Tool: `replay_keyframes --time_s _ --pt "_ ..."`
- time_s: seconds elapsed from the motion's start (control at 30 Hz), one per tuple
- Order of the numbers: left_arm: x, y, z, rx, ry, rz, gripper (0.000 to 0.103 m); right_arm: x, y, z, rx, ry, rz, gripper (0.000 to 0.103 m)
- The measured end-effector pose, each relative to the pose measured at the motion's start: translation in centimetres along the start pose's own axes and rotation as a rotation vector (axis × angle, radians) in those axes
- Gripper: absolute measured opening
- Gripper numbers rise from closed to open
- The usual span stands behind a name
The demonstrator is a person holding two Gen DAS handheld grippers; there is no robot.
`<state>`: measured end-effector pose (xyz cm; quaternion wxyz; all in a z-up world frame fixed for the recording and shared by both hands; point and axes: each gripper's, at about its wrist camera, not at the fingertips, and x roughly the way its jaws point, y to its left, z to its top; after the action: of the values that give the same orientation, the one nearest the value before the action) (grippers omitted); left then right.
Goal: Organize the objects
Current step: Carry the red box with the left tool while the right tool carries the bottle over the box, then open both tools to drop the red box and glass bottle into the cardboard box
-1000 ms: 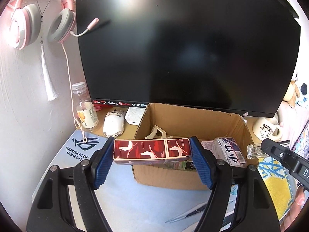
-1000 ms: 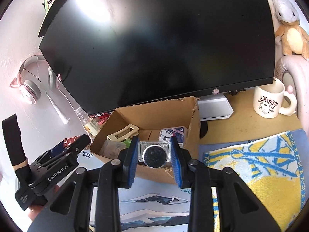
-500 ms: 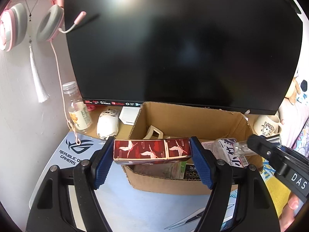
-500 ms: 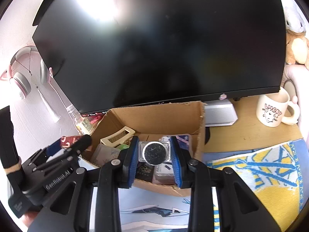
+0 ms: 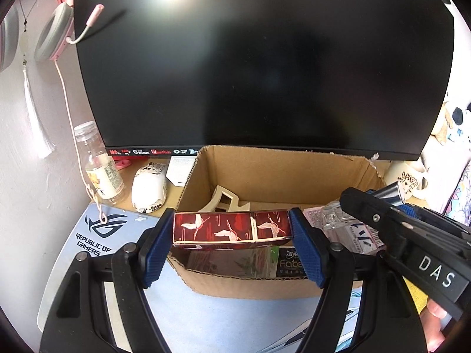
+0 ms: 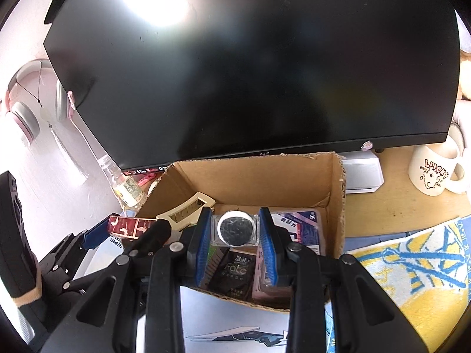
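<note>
Left wrist view: the left gripper (image 5: 231,236) pinches a long red box with white birds (image 5: 231,229) by its ends, over the front edge of the open brown cardboard box (image 5: 282,173).

Right wrist view: the right gripper (image 6: 235,248) squeezes a small clear case with a round dark disc (image 6: 234,229) above the cardboard box, where flat packets lie.
</note>
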<state>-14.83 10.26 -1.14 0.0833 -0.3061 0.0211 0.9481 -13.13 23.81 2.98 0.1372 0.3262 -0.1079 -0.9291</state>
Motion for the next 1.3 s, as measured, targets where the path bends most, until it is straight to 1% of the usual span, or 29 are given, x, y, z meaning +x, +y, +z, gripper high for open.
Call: replay_keyframes --time_s 0.1,0.23,0.3,0.47,0.57,0.8,0.97,1.07,1.17,1.23,1.3 --pt "0.4 -0.2 -0.2 0.01 0.005 0.0 0.075 0.4 -0.1 -0.2 0.002 0.014 -0.005 0.034" --pt "0.7 -0.5 -0.3 0.03 0.022 0.023 0.075 0.5 -0.4 -0.1 -0.009 0.026 -0.015 0.034" --pt "0.7 -0.4 -0.3 0.031 0.02 0.026 0.075 0.6 -0.6 -0.2 -0.002 0.029 -0.019 0.034" --pt "1.1 -0.1 -0.5 0.022 0.033 0.018 0.075 0.9 -1.2 -0.4 0.036 0.051 0.002 0.034" --pt "1.2 0.0 -0.6 0.034 0.038 0.031 0.075 0.9 -1.0 -0.6 0.031 0.048 -0.009 0.034" --pt "1.1 -0.2 -0.7 0.059 0.04 0.027 0.076 1.1 -1.1 -0.9 0.028 0.057 -0.01 0.034" --pt "0.9 -0.6 -1.0 0.094 0.032 0.054 0.076 1.2 -1.0 -1.1 0.023 0.063 -0.014 0.035" --pt "0.7 -0.7 -0.9 0.1 0.027 0.056 0.076 1.2 -0.9 -1.2 0.018 0.064 -0.014 0.035" --pt "0.6 -0.7 -0.9 0.093 0.026 0.058 0.079 0.7 -0.8 -1.1 0.01 0.04 -0.016 0.035" --pt "0.4 -0.5 -0.9 0.088 0.021 0.06 0.087 0.3 -0.8 -1.0 0.012 0.03 -0.002 0.035" --pt "0.1 -0.4 -1.0 0.082 0.015 0.062 0.088 -0.1 -0.8 -1.0 0.011 0.022 0.003 0.035"
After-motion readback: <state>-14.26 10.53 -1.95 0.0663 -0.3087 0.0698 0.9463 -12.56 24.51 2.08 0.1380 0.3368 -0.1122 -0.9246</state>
